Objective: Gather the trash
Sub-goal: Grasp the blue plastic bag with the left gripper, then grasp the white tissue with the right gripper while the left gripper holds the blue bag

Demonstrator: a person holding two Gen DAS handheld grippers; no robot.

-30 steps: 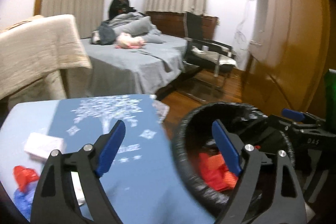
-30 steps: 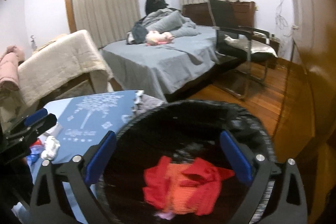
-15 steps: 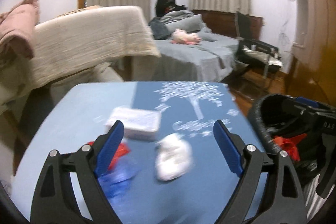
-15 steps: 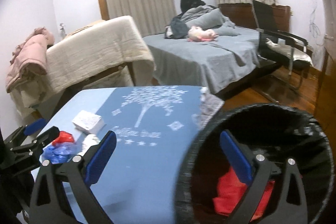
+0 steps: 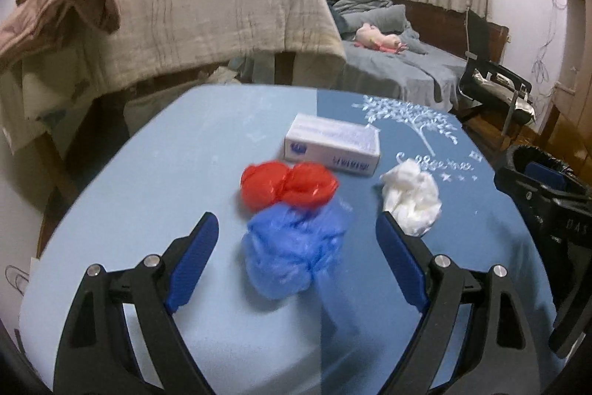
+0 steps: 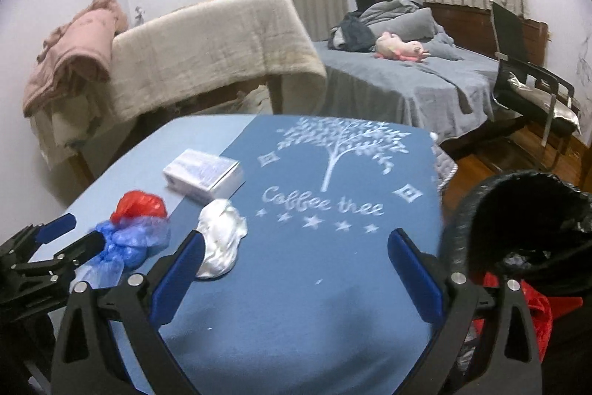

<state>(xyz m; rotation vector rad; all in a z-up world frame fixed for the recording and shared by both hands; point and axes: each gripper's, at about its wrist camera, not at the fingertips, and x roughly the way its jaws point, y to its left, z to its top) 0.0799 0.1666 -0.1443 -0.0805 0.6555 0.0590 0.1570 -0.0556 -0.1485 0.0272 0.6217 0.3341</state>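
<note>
Red scraps in the bin [image 6: 518, 228] show only rightward; both jaws gape wide, empty.

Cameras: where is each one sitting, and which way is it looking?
Left wrist: on the left gripper, looking down at the blue bag, red bag and white wad; its own open fingers show.
Right wrist: on the right gripper, over the tablecloth, black bin at right; its open fingers and the left gripper show.
Shared: box, bags, wad, bed.
</note>
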